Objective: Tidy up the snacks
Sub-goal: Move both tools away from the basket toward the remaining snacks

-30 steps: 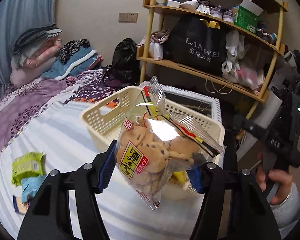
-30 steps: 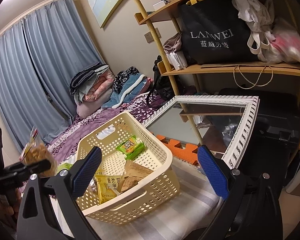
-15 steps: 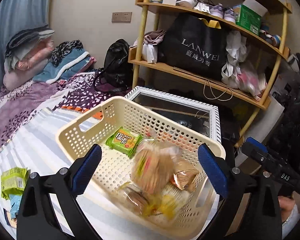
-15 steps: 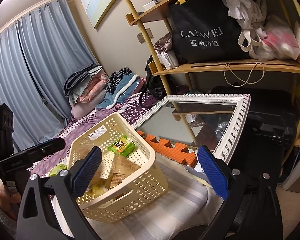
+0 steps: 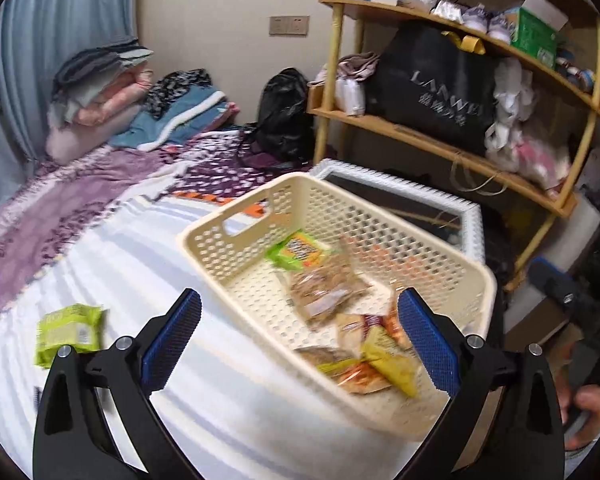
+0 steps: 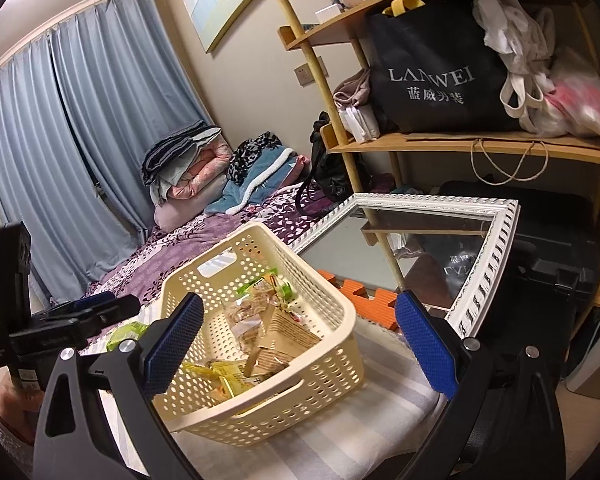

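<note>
Now | left gripper (image 5: 298, 334) jaws just opened wide, empty (cookie bag (image 5: 326, 290) released into basket (image 5: 228, 256)) | right gripper (image 6: 298, 338) open, idle

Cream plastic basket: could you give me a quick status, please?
Left gripper open, empty, jaws just opened. Clear cookie bag inside cream plastic basket. Green snack packet outside.

The basket (image 5: 440, 256) is matt cream plastic, perforated all over. In it, the cookie bag (image 5: 326, 290) at the middle is clear, glossy film; the yellow packet (image 5: 390, 362) at 5 o'clock is shiny foil. The bed cover (image 5: 148, 264) is soft striped cloth. Left tongs (image 5: 298, 340): smooth black plastic, rough blue pads, metal screws. The shelf (image 6: 480, 144) is pale smooth wood; the mirror frame (image 6: 488, 256) is ribbed white.
</note>
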Tool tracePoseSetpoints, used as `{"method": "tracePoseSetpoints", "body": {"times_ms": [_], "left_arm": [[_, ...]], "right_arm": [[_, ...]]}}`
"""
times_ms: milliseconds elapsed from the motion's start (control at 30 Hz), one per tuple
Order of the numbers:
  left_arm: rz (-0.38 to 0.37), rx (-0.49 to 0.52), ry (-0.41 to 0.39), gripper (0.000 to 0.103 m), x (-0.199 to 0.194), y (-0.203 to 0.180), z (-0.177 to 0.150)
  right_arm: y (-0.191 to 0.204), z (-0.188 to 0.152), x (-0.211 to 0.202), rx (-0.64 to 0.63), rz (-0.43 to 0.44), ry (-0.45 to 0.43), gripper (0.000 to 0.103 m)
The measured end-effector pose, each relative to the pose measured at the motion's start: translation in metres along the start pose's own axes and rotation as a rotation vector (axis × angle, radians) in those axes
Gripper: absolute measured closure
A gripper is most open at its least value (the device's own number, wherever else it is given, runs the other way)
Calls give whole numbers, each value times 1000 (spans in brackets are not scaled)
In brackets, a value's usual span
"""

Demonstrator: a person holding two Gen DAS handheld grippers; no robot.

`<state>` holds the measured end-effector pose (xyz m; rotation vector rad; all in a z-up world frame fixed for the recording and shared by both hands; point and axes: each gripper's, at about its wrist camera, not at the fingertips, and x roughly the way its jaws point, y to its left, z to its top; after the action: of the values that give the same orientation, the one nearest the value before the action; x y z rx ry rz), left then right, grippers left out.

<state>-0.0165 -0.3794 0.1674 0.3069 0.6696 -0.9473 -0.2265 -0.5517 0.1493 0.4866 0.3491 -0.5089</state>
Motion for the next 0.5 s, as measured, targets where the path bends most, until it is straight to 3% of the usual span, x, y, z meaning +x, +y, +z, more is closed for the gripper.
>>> {"method": "tracePoseSetpoints", "body": {"times_ms": [367, 500], "left_arm": [[137, -74, 22, 3, -19, 39, -18], [148, -121, 21, 3, -29, 56, -27]], "right_arm": [[39, -1, -6, -72, 39, 11, 6], [55, -2, -6, -93, 59, 24, 6]]}}
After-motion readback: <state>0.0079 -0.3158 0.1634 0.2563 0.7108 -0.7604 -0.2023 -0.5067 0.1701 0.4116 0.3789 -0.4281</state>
